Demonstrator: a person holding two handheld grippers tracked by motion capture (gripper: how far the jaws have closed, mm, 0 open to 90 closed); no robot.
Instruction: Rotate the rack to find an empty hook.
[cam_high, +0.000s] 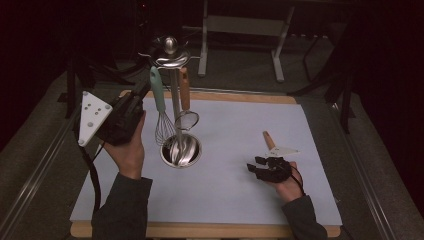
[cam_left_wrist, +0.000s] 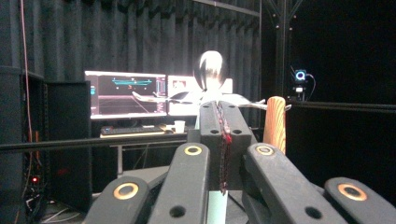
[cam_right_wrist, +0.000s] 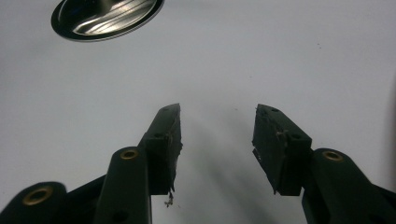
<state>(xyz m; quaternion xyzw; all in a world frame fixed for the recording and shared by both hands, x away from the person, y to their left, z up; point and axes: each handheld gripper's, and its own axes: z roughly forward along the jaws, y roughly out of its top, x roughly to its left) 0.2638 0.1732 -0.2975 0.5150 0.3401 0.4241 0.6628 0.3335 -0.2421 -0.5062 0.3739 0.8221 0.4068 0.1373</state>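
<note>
The left gripper (cam_high: 131, 102) was black and chunky, with a pale grey three-cornered plate (cam_high: 92, 117) on top that had small dark holes in it. A black cable (cam_high: 92, 172) hung from it. Its arms had round brass-coloured rings and little screw holes. The pads (cam_left_wrist: 211, 140) were black with a thin red line between them. The right gripper (cam_high: 256, 164) was black too, with worn, crumbly pads (cam_right_wrist: 169, 140). Both sleeves (cam_high: 122, 207) looked dark grey, though the light was dim.

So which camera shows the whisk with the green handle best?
The high view: the whisk hangs from the utensil stand, whole, with the left claw at its handle. The left gripper view catches a pale sliver below shut jaws; the right gripper view faces bare mat.
</note>
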